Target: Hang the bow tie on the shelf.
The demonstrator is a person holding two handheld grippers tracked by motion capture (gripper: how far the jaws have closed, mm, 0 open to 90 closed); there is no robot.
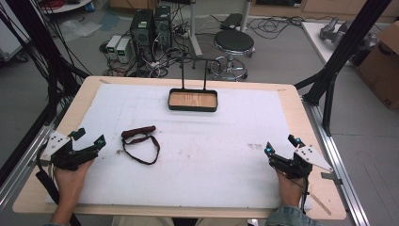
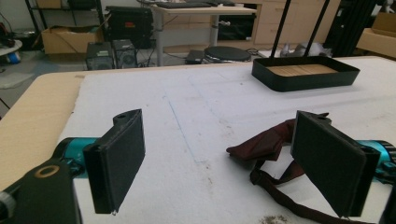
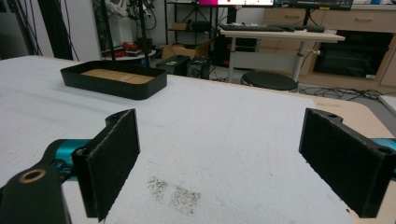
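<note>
Both tools rest at the near edge of the worktop (image 1: 291, 101), one in each hand, well apart from each other. Left tool (image 1: 89, 137): jaws spread wide, nothing between them. Right tool (image 1: 280, 144): jaws likewise spread, empty.

The thing in play looks to be the strap (image 1: 140, 143), a dark maroon band with a thicker rolled or folded end and a loose loop trailing toward the near side. It lies flat on the white mat (image 1: 211, 155), left of centre and just to the right of the left tool. In the left gripper view the strap (image 2: 271, 154) sits near the right-hand jaw, partly hidden behind it; contact cannot be told from here, but the high view shows a gap.

The black tray (image 1: 193, 100), wood-floored with an upright wire frame, stands at the far middle of the mat, well apart from the strap. It holds nothing.

Judgement: this is the start, approach not yet made. No grasp, strap untouched. The left tool is the near one and the likely picker; the tray or its frame is the probable destination.

Next move calls for: left tool forward and to its right, jaws kept spread, brought down around the thick end rather than the limp loop. That end should give a firmer bite, while the loop would likely sag and drag. Right tool is far off and may be needed to tame the loop.
</note>
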